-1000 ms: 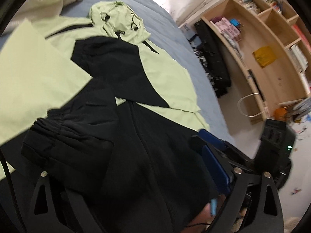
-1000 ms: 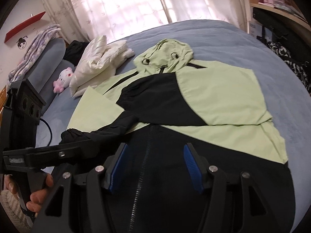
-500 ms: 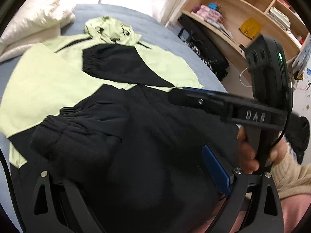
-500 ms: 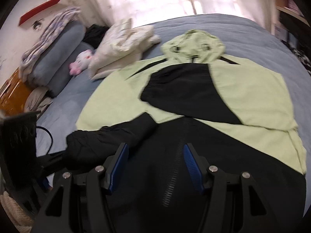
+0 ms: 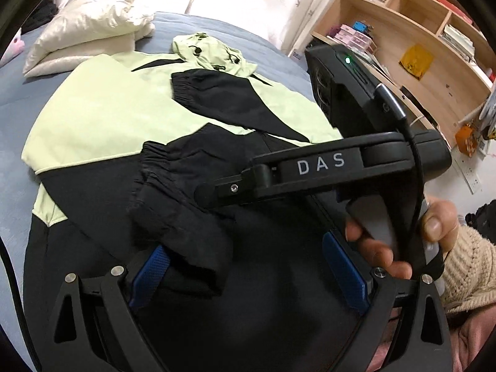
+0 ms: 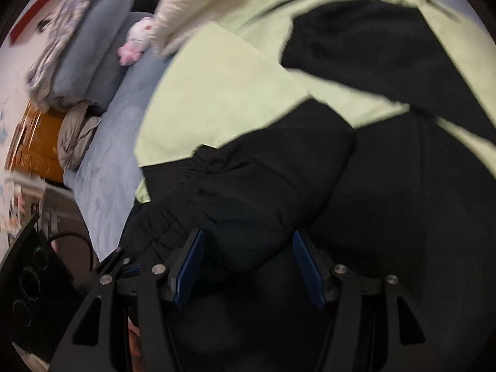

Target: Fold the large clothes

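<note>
While the green and black jacket (image 5: 124, 117) lies spread flat on the blue bed (image 5: 18, 93), both of its black sleeves are folded across its front. At the far left of the left wrist view, a white folded cover (image 5: 86, 31) rests on the bed beside the jacket's shoulder. The near sleeve (image 5: 179, 217) lies bunched on the black lower part of the jacket, and its end sits between the blue pads of the left gripper (image 5: 245, 266), whose jaws stand apart and do not press the cloth. More to the right, the far sleeve (image 5: 229, 102) lies under the green hood (image 5: 210, 49). The right gripper (image 6: 245, 263) crosses this view at the right side, held by a hand (image 5: 400, 238) in a cream knitted cuff. In its own blurred view, its jaws are apart over the same bunched sleeve; I cannot tell whether the pads touch it. A wooden shelf (image 5: 434, 46) stands at the far right.
</note>
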